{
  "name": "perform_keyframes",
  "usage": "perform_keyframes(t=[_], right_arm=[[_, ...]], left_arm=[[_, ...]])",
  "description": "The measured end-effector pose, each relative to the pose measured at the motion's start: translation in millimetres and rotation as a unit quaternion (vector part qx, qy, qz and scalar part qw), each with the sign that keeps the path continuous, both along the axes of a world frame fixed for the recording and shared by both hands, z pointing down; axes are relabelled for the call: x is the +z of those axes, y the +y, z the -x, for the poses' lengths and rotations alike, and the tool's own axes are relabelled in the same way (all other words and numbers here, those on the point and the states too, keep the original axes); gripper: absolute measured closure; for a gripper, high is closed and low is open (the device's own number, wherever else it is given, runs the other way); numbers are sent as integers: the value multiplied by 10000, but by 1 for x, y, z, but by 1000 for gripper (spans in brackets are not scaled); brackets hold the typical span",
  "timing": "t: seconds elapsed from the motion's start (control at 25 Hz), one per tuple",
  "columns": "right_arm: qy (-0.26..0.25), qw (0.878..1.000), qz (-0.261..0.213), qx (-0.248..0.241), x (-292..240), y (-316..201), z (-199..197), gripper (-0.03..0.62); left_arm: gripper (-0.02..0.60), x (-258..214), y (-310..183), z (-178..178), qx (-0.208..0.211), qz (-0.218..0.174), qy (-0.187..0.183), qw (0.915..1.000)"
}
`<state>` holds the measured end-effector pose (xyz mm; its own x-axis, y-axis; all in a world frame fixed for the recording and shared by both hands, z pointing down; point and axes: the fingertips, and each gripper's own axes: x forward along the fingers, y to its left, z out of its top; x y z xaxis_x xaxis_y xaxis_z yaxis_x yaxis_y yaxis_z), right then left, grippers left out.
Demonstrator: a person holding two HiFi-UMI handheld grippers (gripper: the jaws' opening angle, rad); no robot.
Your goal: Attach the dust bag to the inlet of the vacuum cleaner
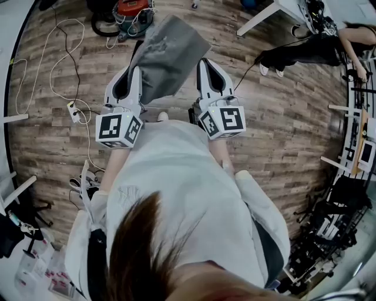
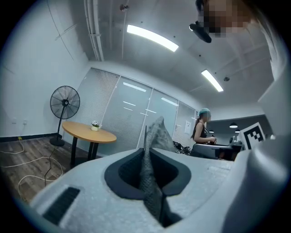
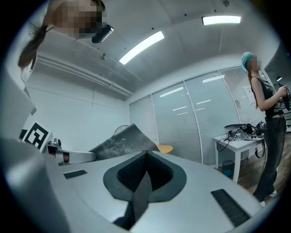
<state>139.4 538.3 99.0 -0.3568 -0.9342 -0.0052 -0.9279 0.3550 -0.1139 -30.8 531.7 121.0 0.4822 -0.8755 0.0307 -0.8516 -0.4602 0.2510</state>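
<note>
My left gripper [image 1: 133, 72] clenched on the dust bag [image 1: 167, 56] at its left edge, my right gripper [image 1: 207, 63] clenched on its right edge, dust bag hanging between them above the wood floor [image 1: 282, 117], vacuum cleaner [image 1: 132, 13] beyond it, bare boards right, cable [image 1: 59, 64] loops left.

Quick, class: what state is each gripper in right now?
Left gripper: closed, holding the bag.
Right gripper: closed, holding the same bag.
</note>
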Motion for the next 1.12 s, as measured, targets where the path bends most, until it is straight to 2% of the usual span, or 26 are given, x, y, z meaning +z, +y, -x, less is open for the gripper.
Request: perform_keyframes(t=[0.24,0.44,0.72,0.96,1.12], right_arm=[[123,9998,-4,-132,-1,0,1,592],[-7,9997,-56,-248,-1,-2,2,592],[-77,9996,59,-282,7,-8,10,592],[-99,9996,253,-80,17,-33,21,592],[-103,9995,296,33,19,-66,32,592]], left_arm=[[546,2,-2,3,-83,48,-76,9999],[546,6,-4,4,-108,108,-101,9998],[546,12,-16,23,-225,189,-154,9995],[546,22,-48,47,-265,307,-110,9991],[546,26,-82,61,-144,357,-165,9991]])
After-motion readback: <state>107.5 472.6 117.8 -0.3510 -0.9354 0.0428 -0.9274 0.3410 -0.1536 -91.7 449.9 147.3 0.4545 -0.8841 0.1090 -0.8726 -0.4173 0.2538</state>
